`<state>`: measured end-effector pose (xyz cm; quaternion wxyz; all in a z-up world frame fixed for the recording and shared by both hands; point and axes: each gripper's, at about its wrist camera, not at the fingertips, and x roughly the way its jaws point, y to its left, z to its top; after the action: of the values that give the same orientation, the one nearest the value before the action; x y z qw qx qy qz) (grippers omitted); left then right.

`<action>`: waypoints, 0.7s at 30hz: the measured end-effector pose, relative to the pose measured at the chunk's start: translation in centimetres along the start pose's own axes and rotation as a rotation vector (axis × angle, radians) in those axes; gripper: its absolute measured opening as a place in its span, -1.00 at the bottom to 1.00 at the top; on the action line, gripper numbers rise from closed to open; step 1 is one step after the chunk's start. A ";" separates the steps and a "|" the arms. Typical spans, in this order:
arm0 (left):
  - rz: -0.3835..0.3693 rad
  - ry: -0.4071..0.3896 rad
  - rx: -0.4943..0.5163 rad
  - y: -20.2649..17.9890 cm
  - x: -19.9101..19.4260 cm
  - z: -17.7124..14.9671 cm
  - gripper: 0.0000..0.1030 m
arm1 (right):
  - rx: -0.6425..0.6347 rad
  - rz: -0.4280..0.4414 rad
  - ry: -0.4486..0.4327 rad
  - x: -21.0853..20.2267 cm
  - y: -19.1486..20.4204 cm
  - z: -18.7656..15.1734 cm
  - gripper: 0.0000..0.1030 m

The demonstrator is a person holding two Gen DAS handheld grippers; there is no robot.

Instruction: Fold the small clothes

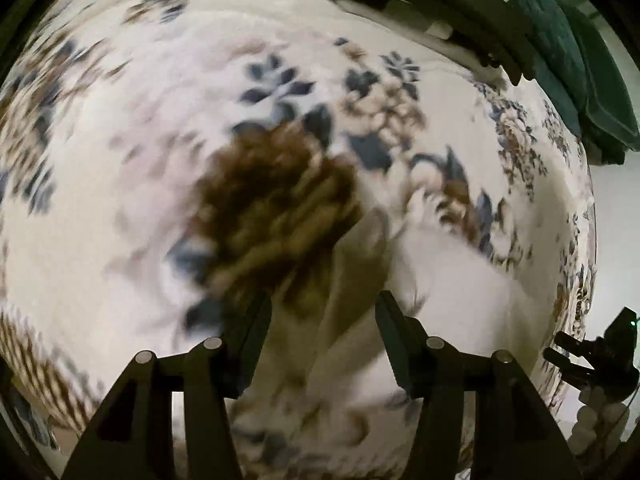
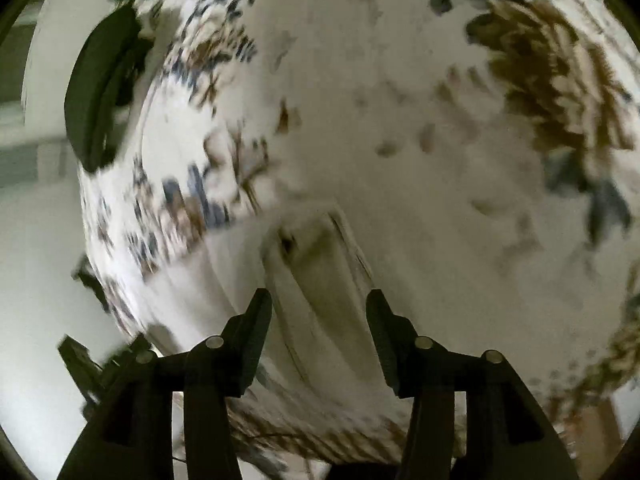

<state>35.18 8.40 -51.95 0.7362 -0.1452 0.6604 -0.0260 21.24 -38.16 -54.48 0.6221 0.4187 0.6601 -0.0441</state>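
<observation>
Over floral bedding (image 1: 120, 208), left gripper (image 1: 323, 300) fingers spread around blurred pale cloth (image 1: 352, 280), right gripper (image 2: 319, 298) likewise, dark clothes (image 1: 560, 40) only in left view.

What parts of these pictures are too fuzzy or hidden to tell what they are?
- Left wrist view: the pale beige cloth between the open left gripper is motion-blurred; its kind is unclear.
- Right wrist view: the pale cloth ahead of the open right gripper is smeared, so its folds are unreadable.
- Left wrist view: the dark green fabric pile is cut off by the lens edge.
</observation>
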 end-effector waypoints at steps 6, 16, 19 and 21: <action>-0.013 0.006 0.062 -1.8 2.7 2.8 -0.62 | 0.082 0.059 0.047 2.7 1.1 1.9 -0.83; -0.026 0.043 -0.006 2.2 1.2 0.8 -0.96 | 0.059 -0.058 -0.055 0.1 2.7 5.3 -0.91; -0.105 0.027 -0.050 2.8 -0.4 0.4 -0.65 | 0.030 -0.032 -0.010 -0.8 2.8 4.5 -0.29; -0.143 0.012 -0.042 2.6 -0.9 -0.1 0.02 | -0.005 -0.035 -0.015 -1.2 2.8 3.3 0.12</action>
<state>34.57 11.08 -51.75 0.7255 -0.2071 0.6530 -0.0657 25.35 -38.83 -52.86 0.6271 0.4051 0.6629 -0.0567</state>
